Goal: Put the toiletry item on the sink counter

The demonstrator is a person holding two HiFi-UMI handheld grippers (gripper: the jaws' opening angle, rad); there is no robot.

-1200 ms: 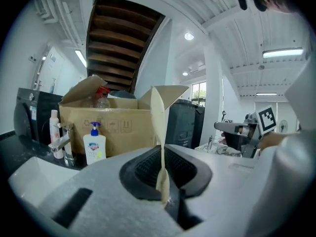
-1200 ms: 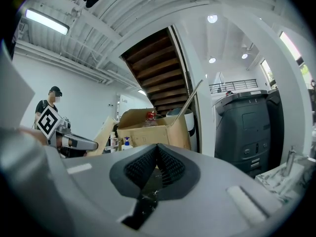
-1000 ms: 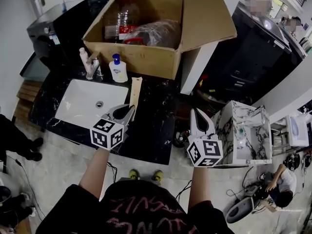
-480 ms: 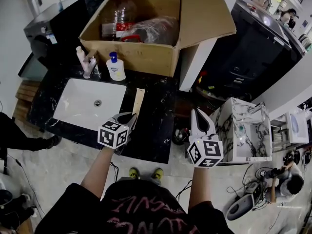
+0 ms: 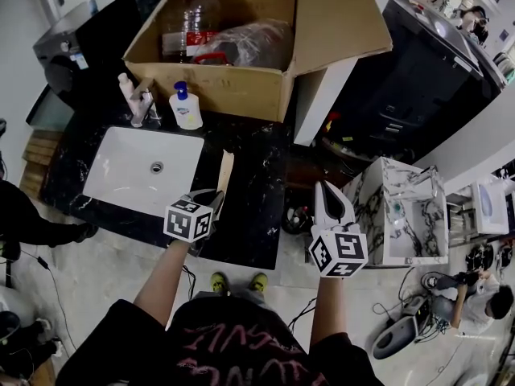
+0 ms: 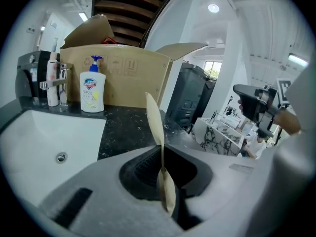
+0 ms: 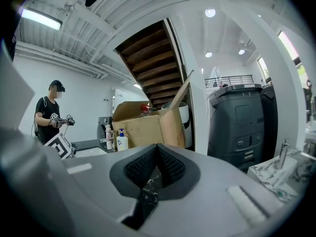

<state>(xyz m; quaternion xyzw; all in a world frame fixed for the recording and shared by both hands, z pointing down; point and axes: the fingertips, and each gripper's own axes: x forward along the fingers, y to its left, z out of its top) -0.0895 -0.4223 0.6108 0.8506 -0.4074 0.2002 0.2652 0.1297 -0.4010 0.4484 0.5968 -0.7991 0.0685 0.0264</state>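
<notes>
Both bare forearms reach forward. The left gripper (image 5: 211,195) tilts down over the front of the black counter (image 5: 261,191), just right of the sink (image 5: 129,171). Its jaws have just been easing apart but pinch the near end of a tan strip (image 5: 224,167). The strip's long axis runs away from the person toward the box (image 5: 241,87), held on edge; whether its far end touches the counter is unclear. The right gripper (image 5: 328,195) sits about level, right of the counter, jaws pressed together on nothing.
</notes>
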